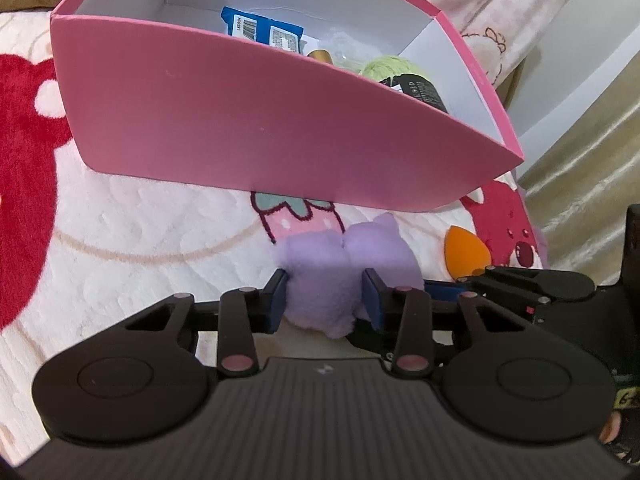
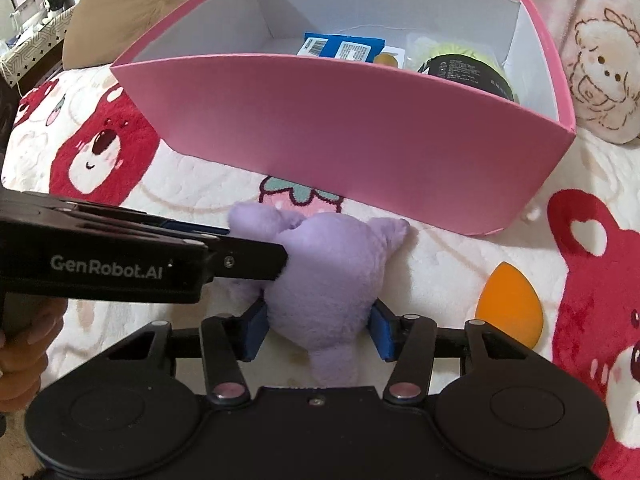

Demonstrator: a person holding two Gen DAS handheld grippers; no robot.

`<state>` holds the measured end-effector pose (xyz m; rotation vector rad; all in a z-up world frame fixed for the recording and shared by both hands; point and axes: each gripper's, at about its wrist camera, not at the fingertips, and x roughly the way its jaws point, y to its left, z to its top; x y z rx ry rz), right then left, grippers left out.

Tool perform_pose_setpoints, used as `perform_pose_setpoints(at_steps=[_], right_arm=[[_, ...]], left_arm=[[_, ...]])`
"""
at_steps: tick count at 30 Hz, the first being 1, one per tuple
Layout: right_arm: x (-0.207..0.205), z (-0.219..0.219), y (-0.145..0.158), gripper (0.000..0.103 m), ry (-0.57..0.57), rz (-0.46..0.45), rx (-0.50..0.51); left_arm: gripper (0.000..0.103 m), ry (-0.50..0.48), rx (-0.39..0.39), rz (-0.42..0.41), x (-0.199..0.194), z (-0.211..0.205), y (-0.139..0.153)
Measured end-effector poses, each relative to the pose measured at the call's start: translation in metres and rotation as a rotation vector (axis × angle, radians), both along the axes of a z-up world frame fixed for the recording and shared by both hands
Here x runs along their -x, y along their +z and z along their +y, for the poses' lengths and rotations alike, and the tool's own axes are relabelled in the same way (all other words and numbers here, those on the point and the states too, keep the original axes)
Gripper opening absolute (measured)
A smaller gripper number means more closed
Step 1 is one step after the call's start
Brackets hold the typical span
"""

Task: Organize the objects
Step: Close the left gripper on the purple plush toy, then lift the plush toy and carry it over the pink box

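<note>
The purple plush toy [image 2: 320, 280] lay on the fleece blanket [image 2: 440, 252], just in front of the pink box [image 2: 340, 128], which stood at twelve o'clock from it. The right tool [image 2: 318, 334] had its blue pads pressed into the toy's lower body from both sides, jaws at roughly half spread. The left tool [image 1: 328, 300] came in from nine o'clock in the right wrist view and pinched the toy's side, its jaws narrow and sunk into the pile. Two grips on one soft item suggested the toy was being steadied for a lift into the box. An orange makeup sponge [image 2: 510, 304] rested at three o'clock of the toy, apart from it and untouched. Inside the box lay a blue packet [image 2: 340, 46], a green fluffy item [image 2: 456, 50] and a black container [image 2: 468, 72], so sorting appeared partly done.
</note>
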<state>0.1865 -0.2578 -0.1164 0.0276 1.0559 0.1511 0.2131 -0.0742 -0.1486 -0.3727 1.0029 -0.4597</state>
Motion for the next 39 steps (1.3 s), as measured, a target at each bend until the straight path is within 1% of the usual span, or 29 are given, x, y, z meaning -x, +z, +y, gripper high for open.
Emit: perform_pose_setpoints(at_steps=[5, 8, 11, 15, 21, 26, 28, 30, 35, 37, 39], right_arm=[[0.001, 0.001, 0.009, 0.060, -0.004, -0.007, -0.025], [0.005, 0.006, 0.013, 0.063, 0.019, -0.004, -0.021], [0.009, 0.012, 0.020, 0.065, 0.034, -0.015, -0.011], [0.015, 0.014, 0.032, 0.066, 0.031, -0.033, -0.031], [0.035, 0.023, 0.064, 0.066, 0.040, -0.120, -0.044], [0.052, 0.035, 0.095, 0.066, 0.037, -0.208, -0.044], [0.055, 0.040, 0.109, 0.066, 0.040, -0.251, -0.032], [0.053, 0.045, 0.123, 0.066, 0.051, -0.285, -0.013], [0.030, 0.051, 0.158, 0.066, 0.071, -0.345, 0.001], [0.017, 0.054, 0.168, 0.066, 0.086, -0.367, 0.023], [0.007, 0.054, 0.177, 0.066, 0.095, -0.384, 0.040]], left_arm=[[0.038, -0.009, -0.001, -0.006, 0.006, 0.001, 0.008], [0.038, -0.016, -0.011, -0.004, 0.010, 0.004, 0.014], [0.038, -0.025, -0.019, -0.019, 0.014, 0.008, 0.024], [0.038, -0.033, -0.009, -0.034, 0.021, 0.015, 0.040], [0.038, -0.054, -0.015, -0.082, 0.037, 0.025, 0.078], [0.038, -0.070, -0.030, -0.124, 0.049, 0.035, 0.116], [0.038, -0.067, -0.025, -0.146, 0.050, 0.040, 0.133], [0.038, -0.070, -0.037, -0.174, 0.050, 0.043, 0.151], [0.038, -0.050, -0.112, -0.262, 0.038, 0.046, 0.194], [0.038, -0.031, -0.134, -0.266, 0.026, 0.047, 0.206], [0.038, -0.007, -0.128, -0.263, 0.014, 0.048, 0.215]])
